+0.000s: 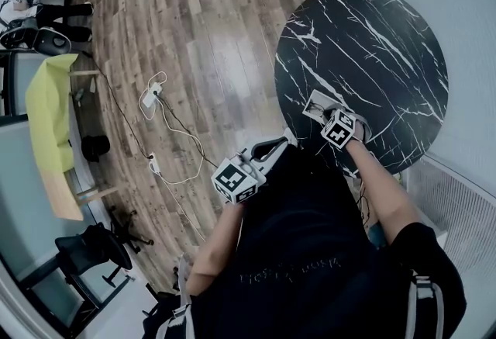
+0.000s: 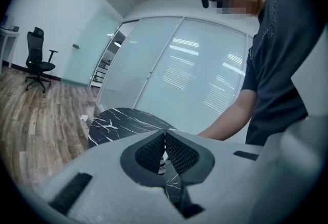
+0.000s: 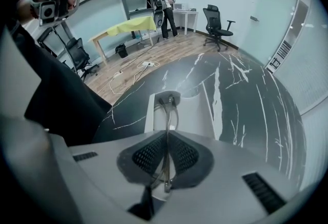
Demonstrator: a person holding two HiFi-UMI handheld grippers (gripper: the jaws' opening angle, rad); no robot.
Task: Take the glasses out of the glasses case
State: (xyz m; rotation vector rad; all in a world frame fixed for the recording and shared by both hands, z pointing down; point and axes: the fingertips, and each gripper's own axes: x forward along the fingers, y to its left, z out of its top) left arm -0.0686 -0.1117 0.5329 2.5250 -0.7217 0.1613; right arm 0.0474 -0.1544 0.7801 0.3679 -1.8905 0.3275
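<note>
A white glasses case lies open on the round black marble table, near its front edge. Thin wire-framed glasses reach from the case's far end back between my right gripper's pads. My right gripper is shut on the glasses, low over the case. In the head view, the right gripper sits at the case's near end. My left gripper hangs off the table's left edge over the floor. Its jaws are shut with nothing between them.
The wooden floor to the left of the table carries white cables and a power strip. A yellow table and office chairs stand far left. A glass wall rises behind the table. A person stands in the far background.
</note>
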